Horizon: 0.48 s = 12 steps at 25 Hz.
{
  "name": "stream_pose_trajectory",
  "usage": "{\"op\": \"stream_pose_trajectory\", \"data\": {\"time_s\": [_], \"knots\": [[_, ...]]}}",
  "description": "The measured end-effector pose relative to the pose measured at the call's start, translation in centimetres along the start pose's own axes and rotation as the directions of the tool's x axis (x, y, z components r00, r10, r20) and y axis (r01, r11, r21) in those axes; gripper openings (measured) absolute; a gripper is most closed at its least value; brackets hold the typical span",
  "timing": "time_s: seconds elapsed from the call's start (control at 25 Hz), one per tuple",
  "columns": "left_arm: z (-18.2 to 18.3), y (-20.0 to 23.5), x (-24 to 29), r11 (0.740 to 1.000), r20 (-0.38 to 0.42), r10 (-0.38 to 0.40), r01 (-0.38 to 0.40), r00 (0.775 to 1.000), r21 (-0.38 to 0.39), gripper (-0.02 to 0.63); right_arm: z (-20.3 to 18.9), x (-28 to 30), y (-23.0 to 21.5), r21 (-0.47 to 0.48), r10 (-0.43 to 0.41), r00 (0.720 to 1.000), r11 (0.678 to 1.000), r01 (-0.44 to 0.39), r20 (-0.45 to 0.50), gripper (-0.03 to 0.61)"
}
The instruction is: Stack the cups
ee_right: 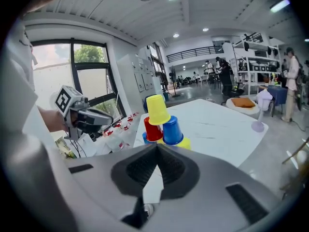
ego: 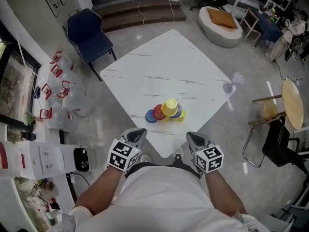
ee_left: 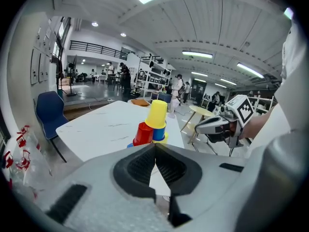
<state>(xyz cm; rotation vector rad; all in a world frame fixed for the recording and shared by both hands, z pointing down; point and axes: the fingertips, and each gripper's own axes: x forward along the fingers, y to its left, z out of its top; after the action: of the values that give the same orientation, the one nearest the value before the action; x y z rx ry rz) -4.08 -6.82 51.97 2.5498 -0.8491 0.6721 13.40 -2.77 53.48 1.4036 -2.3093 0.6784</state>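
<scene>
A small pyramid of upturned plastic cups stands near the near corner of the white marble table (ego: 164, 66). A yellow cup (ego: 170, 107) tops it, over a red cup (ego: 159, 112) and blue cups (ego: 151, 116). My left gripper (ego: 140, 131) and right gripper (ego: 191, 136) are held close to my body, just short of the table corner and apart from the cups. Both are shut with nothing between the jaws. The left gripper view shows the shut left gripper (ee_left: 155, 146) with the yellow cup (ee_left: 157, 114) and red cup (ee_left: 143, 133) ahead. The right gripper (ee_right: 157, 146) likewise faces the yellow cup (ee_right: 157, 109).
A blue chair (ego: 88, 33) stands at the table's far left. White bags with red handles (ego: 60, 88) lie on the floor to the left. On the right are a small lilac stand (ego: 231, 83), a round wooden table (ego: 292, 103) and a black chair (ego: 275, 144).
</scene>
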Motion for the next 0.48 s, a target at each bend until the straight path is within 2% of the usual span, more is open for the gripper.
{"op": "stream_pose_trajectory", "data": {"time_s": [0.48], "knots": [[0.74, 0.15, -0.13, 1.0, 0.032, 0.007, -0.007, 0.999, -0.005, 0.003, 0.52, 0.58, 0.17, -0.042, 0.006, 1.0, 0.999, -0.006, 0.0, 0.005]]}}
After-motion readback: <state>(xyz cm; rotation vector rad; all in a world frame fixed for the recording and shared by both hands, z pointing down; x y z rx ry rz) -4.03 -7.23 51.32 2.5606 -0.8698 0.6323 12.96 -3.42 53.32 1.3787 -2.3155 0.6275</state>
